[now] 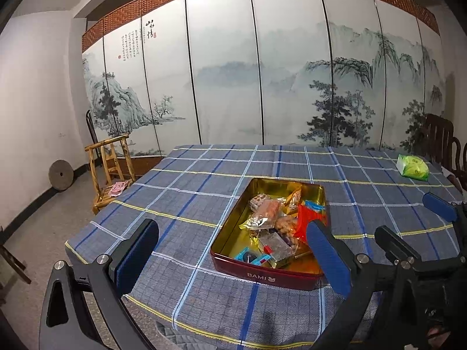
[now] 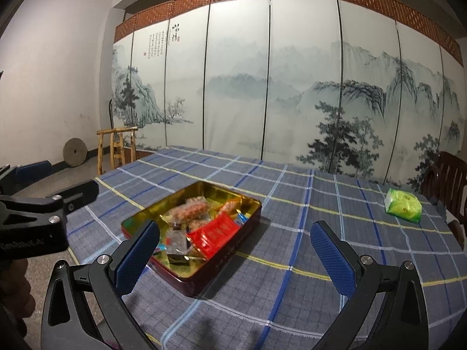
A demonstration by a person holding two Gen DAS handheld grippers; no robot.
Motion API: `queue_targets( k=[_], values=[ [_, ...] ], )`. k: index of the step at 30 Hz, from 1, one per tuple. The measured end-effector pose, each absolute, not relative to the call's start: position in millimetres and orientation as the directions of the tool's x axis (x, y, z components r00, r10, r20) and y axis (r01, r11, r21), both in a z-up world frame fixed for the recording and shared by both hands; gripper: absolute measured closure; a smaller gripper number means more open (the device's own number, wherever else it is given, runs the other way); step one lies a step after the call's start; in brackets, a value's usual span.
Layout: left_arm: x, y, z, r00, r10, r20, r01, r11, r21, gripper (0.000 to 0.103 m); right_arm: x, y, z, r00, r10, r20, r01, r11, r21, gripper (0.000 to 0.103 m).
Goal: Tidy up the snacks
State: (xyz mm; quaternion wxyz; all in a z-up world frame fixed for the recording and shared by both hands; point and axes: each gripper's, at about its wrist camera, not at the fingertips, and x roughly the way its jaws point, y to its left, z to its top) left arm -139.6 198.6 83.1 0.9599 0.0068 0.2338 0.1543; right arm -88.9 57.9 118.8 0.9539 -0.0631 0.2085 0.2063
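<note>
— Fingers of the left hand-held gripper (image 1: 230,250) and the right hand-held gripper (image 2: 236,250) are held wide apart, nothing clamped, both poised above the near edge of the bench (image 2: 292,306)

— And the snacks?

— Most are piled in the red tin (image 1: 264,275) just ahead; one green packet (image 2: 404,205) is left well apart, at the far right. Collection seems nearly finished. That packet would need to be reached, pinched gently and carried to the tin

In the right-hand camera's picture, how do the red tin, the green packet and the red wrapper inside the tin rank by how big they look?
1. Red metal tin with gold interior
2. Red plastic wrapper, in the tin
3. Green snack packet, though it lies farther away, so these last two are unsure.
</note>
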Motion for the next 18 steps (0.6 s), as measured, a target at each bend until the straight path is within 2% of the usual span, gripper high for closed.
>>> queue_targets(
  k=[5,10,13,18],
  values=[
    [-125.3,194.6,78.5,0.825,0.292,-0.483,-0.272,0.956,0.114,0.001,-57.2,28.0,98.0,0.794,0.331,-0.510,-0.402,0.915,-0.032,0.000],
    [-107.7,184.8,75.4,0.806,0.314,-0.502,-0.257,0.949,0.182,0.001,-8.3,-32.4,62.1,0.742,0.223,-0.633,-0.345,0.936,-0.074,0.000],
    [-100.8,182.1,77.9,0.802,0.308,-0.511,-0.250,0.951,0.181,0.001,25.0,-76.7,36.8,0.693,0.127,-0.710,-0.294,0.949,-0.117,0.000],
    [-89.6,175.0,79.8,0.782,0.328,-0.529,-0.248,0.944,0.219,0.001,73.3,-148.8,5.2,0.580,0.067,-0.812,-0.187,0.981,-0.053,0.000]
  ],
)
